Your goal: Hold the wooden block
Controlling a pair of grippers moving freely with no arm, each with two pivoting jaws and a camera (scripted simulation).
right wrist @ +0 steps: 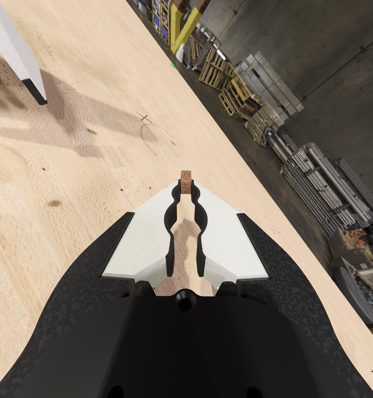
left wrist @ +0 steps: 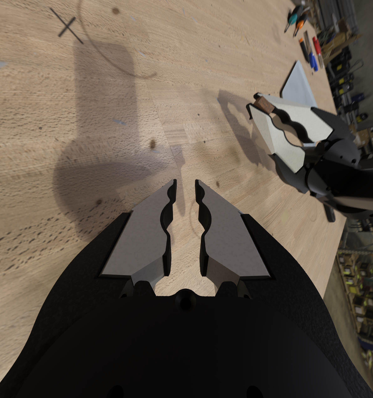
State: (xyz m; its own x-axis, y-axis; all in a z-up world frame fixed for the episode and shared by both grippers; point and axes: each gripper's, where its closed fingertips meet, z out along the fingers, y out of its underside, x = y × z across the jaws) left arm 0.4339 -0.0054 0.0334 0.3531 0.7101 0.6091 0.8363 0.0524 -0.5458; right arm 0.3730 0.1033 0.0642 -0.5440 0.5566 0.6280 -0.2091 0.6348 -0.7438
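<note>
The small brown wooden block (right wrist: pixel 185 182) sits pinched between the tips of my right gripper (right wrist: pixel 185 185), which is shut on it above the light wooden table (right wrist: pixel 73 193). In the left wrist view the right gripper (left wrist: pixel 259 103) shows at the right, with the block (left wrist: pixel 265 104) at its tips, held off the table. My left gripper (left wrist: pixel 185 183) is open and empty, its fingers a small gap apart, hovering over the table with nothing between them.
A white finger (right wrist: pixel 19 53) of the left gripper shows at the upper left of the right wrist view. A pale flat tray (left wrist: pixel 297 84) and several hand tools (left wrist: pixel 310 51) lie at the far right. The table edge (right wrist: pixel 235 155) runs diagonally, with pallets and pipes beyond.
</note>
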